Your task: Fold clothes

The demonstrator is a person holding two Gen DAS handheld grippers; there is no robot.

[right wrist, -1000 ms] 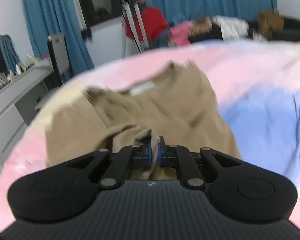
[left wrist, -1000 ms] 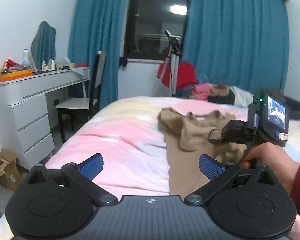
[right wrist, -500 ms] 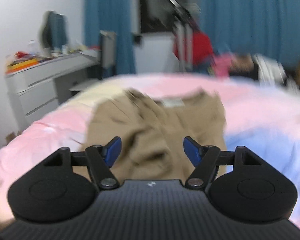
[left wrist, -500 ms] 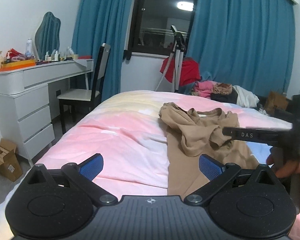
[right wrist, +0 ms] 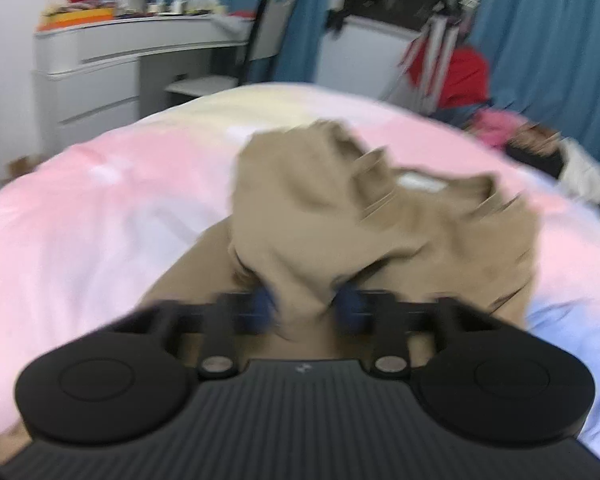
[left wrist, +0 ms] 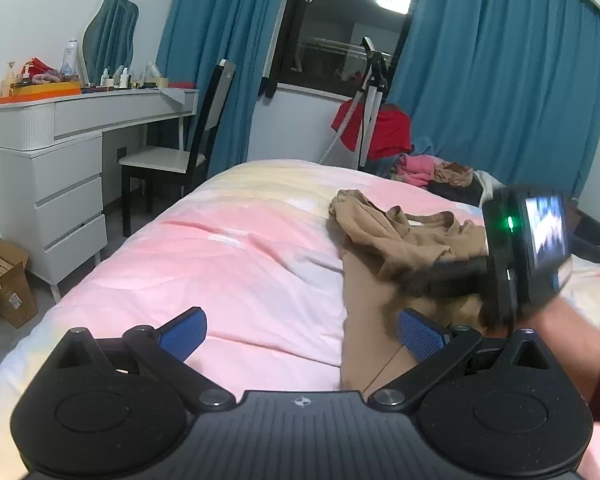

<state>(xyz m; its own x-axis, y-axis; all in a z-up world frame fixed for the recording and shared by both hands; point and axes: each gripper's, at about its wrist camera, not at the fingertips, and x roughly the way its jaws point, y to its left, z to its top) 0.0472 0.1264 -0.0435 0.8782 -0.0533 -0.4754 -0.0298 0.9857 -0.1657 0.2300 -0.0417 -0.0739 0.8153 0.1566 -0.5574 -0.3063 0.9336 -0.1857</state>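
Pink bed [left wrist: 228, 264], frame centre: right gripper [right wrist: 306, 308] fingers straddle bunched tan shirt [right wrist: 340, 216], not yet clenched; pinch one layer. Left gripper [left wrist: 300, 330] released.

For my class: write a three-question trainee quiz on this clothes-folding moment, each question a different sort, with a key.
1. True or false: the left gripper is shut on the tan shirt.
2. Multiple choice: the tan shirt lies on A) the chair, B) the bed, C) the dresser.
3. Fill in: a fold of the shirt sits between the fingers of the ___ gripper.

Key: 1 false, it is open over the bed; 2 B; 3 right.
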